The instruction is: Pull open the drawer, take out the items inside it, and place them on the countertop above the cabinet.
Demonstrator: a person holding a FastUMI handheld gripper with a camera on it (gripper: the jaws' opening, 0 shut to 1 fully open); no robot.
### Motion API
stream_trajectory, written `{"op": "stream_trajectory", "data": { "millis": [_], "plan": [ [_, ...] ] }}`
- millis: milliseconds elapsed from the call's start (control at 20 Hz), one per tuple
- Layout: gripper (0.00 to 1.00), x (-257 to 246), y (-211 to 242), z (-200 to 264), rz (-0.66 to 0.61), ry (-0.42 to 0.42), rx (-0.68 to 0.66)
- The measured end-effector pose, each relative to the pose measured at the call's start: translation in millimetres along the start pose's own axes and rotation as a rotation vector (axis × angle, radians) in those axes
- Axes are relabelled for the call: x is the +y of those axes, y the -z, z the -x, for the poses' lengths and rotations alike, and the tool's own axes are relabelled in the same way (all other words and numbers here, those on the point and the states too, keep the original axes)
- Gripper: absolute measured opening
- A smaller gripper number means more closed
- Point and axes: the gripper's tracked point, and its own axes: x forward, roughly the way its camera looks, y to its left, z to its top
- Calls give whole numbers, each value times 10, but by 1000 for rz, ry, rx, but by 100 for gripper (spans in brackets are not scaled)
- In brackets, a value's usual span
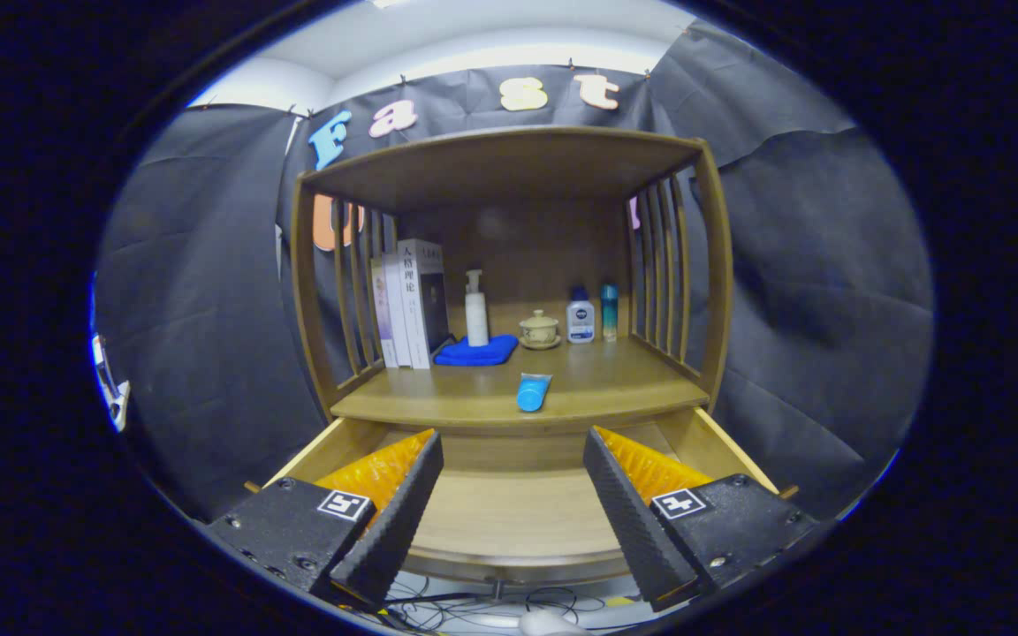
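Drawer [509,512] open, bare where visible.
Claw [509,521] released, grasping nothing, above it; blue tube [533,391] lies near the table's [633,389] front edge, apparently already delivered.

You're looking at the wooden countertop [615,384]: books [410,303] standing far left, a pump bottle [475,309] sitting on a blue cloth [477,352], a lidded cup [539,329], two small bottles [591,314] far right, a blue tube [532,391] lying near the front edge.

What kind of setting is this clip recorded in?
Likely a staged recording booth, not a real home: black cloth walls surround a lone wooden cabinet with books and bottles; its drawer is open below the open gripper.
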Motion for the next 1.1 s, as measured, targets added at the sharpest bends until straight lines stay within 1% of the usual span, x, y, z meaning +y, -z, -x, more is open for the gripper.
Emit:
{"op": "stream_trajectory", "data": {
  "millis": [150, 250, 300, 550, 750, 950, 1100],
  "plan": [
    [100, -13, 121, 227, 35, 9, -48],
    [100, 47, 272, 345, 17, -23, -51],
    [100, 27, 370, 357, 11, -26, -42],
    [100, -87, 807, 365, 22, 9, -3],
    [100, -162, 1183, 336, 61, 39, 30],
    [100, -132, 1599, 299, 56, 40, 89],
    [100, -176, 1854, 236, 56, 56, 128]
  ]
}}
